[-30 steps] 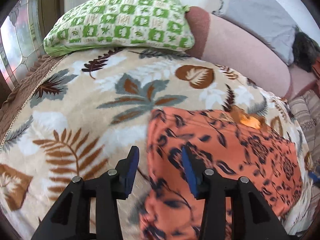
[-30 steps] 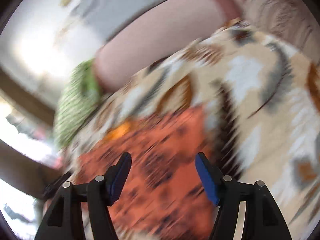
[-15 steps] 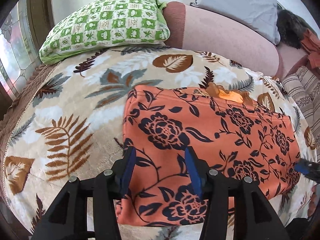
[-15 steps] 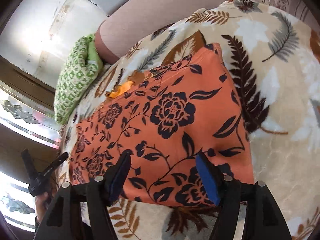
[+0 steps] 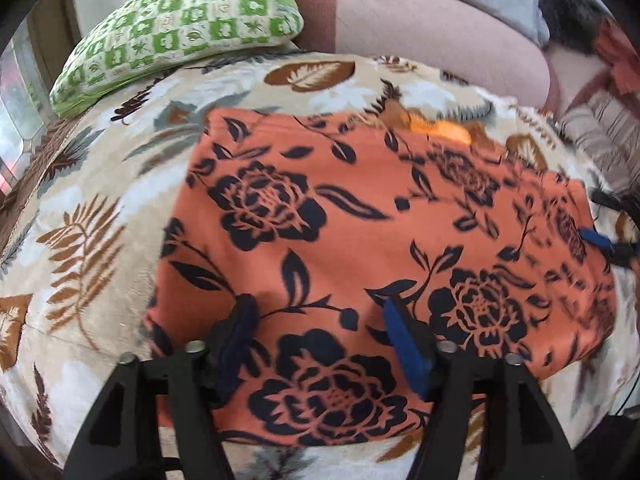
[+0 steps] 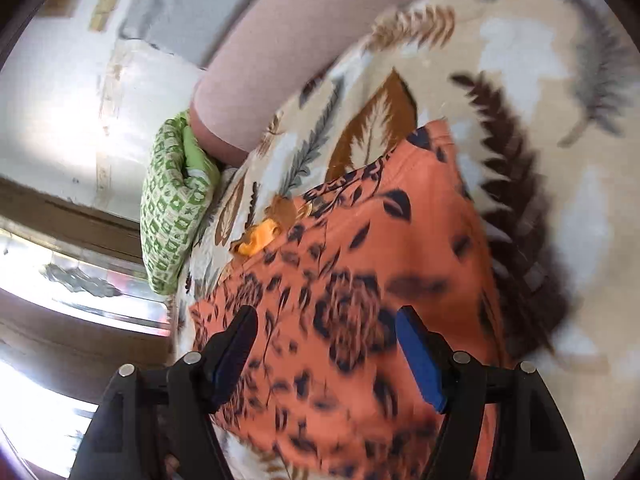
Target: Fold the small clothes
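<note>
Bed under a leaf-print blanket [image 5: 100, 248], one orange floral garment [image 5: 360, 240] spread flat mid-frame.
Left gripper [image 5: 320, 332], jaws just widened, and right gripper [image 6: 326, 344] hover apart over the near hem, nothing pinched. Judged: setting up a fold; next, clamp both near corners. One green pillow [image 5: 180, 28], upper left.

No readable text, label, brand or number shows in either view; the blur may be hiding small print.
</note>
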Tool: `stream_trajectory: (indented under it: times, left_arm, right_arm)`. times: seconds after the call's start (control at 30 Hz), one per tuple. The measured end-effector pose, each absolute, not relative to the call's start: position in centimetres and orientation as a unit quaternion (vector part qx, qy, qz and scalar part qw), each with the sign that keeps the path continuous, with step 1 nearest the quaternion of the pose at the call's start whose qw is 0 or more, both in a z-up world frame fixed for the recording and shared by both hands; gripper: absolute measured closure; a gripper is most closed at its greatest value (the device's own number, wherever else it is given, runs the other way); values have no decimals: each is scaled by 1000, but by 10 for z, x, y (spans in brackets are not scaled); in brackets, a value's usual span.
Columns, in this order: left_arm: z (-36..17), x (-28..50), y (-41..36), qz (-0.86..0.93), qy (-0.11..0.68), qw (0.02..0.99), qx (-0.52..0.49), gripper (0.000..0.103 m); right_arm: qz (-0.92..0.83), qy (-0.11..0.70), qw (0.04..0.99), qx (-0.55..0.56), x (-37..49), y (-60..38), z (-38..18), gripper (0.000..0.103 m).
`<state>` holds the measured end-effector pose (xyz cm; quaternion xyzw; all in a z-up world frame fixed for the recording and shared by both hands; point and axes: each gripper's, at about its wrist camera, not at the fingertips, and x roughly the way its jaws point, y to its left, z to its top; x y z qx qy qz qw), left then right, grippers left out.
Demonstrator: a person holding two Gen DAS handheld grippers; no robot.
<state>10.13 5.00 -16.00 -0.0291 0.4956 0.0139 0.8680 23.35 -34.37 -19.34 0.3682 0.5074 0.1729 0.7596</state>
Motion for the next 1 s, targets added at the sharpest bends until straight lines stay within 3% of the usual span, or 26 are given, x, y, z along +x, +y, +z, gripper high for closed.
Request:
stream_trajectory:
  times: [0.07,0.3,0.53,0.67,0.93,1.0]
  left_arm:
    - [-163,102,47,15,499,866,-18,30]
    - [-140,98,44,11,473,880,-44,30]
    - [-139,89,-13,-34,468,883,-19,30]
    - [-140,88,-31,-40,470,882,-8,30]
    - [-137,94,-57,-50,468,882,15,30]
    - [-139,97,-66,-55,470,881,22,30]
  right_arm:
    - [154,508,744,406,250,-357,-212,28]
    - [149,450,773,421,165,-375,-154,28]
    - [109,457,713,521,48,-374,-200,28]
    - [91,452,679,572,50,-375,-234,28]
    - [76,430,681,587,76,-384,-235,27]
    - [72,426,690,581,78,-384,-234,32]
